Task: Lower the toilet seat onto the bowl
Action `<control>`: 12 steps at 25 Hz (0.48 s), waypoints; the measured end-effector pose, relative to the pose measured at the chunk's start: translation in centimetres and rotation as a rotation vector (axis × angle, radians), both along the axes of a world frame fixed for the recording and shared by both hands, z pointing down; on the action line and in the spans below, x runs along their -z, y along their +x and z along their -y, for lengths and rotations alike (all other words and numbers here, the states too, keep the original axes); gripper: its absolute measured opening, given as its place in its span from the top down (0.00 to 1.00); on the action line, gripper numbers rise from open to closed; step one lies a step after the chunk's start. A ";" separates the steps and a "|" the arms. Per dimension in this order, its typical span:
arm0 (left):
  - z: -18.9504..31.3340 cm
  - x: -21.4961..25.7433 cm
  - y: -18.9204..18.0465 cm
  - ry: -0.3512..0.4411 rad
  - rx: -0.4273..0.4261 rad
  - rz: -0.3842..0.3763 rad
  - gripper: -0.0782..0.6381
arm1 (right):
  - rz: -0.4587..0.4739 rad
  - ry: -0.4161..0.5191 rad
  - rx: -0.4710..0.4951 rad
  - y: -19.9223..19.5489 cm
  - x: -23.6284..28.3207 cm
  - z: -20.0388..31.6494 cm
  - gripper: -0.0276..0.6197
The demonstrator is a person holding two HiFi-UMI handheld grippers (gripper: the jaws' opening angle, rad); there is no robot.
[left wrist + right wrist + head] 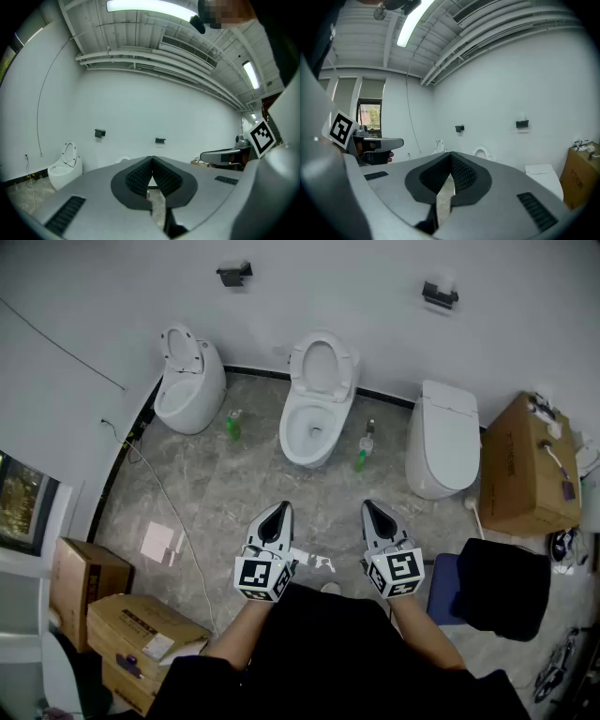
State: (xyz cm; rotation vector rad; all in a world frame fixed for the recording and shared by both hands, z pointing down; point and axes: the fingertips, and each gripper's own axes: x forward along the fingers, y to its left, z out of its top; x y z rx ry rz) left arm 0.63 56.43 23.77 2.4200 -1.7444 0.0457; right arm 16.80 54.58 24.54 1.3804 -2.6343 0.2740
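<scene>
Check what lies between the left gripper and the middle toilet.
Nothing but bare floor, in the head view, from left gripper to middle toilet.

three toilets [190,381] [319,404] [442,439], two bottles [232,426] [362,457], two wall holders [234,274] [439,294]

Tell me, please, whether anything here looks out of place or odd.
Nothing looks spilled or broken. The seat of the middle toilet stands raised, as on the left toilet; the right toilet is closed. Two green bottles sit on the floor between them, and a cable trails loose across it.
</scene>
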 end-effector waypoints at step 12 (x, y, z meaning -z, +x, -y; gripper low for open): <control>3.2 -2.2 -1.2 -0.037 0.022 -0.023 0.87 | -0.015 0.027 -0.013 0.9 -1.0 3.8 0.91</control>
